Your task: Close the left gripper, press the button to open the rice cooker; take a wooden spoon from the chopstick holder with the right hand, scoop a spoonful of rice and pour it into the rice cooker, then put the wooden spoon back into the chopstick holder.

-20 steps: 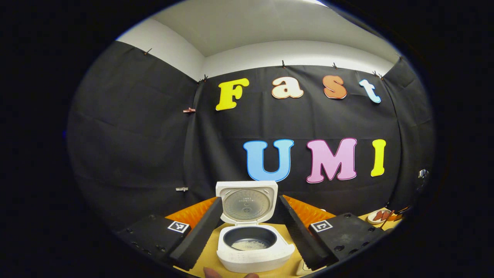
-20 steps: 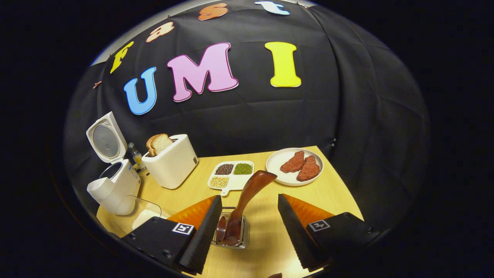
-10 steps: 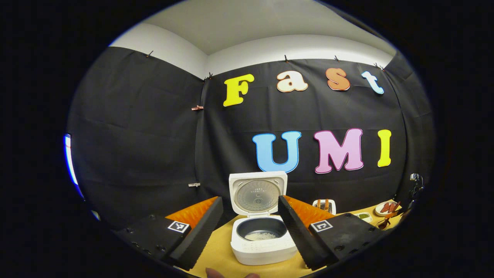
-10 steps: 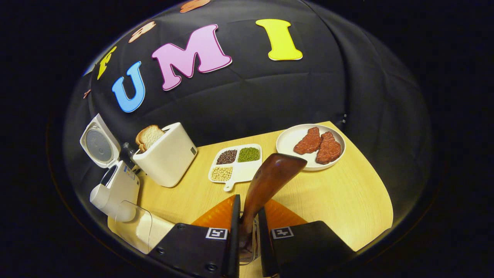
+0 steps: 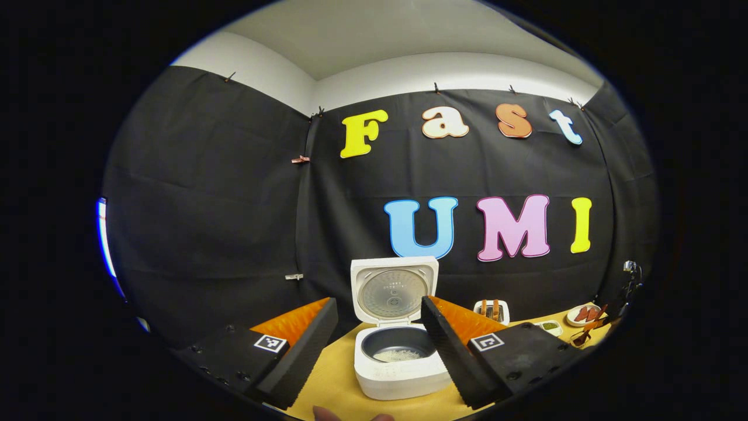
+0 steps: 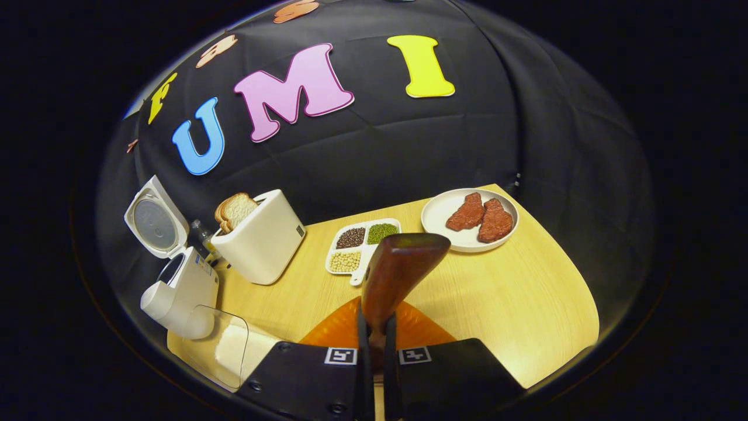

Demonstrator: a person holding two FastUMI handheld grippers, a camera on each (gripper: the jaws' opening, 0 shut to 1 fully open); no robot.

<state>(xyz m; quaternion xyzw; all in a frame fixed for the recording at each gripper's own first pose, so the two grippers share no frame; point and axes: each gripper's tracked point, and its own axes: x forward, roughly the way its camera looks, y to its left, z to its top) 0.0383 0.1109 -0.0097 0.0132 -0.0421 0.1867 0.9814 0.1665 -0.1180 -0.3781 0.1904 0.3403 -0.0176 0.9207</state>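
Over the wooden table, the right gripper, open a second ago, is now clamping the wooden spoon, readying the scoop; the left gripper is idling, fingers apart, before the opened rice cooker.

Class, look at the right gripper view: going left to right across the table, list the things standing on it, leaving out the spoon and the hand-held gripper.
Rice cooker with its lid up → toaster holding bread → divided dish of beans → plate of meat.
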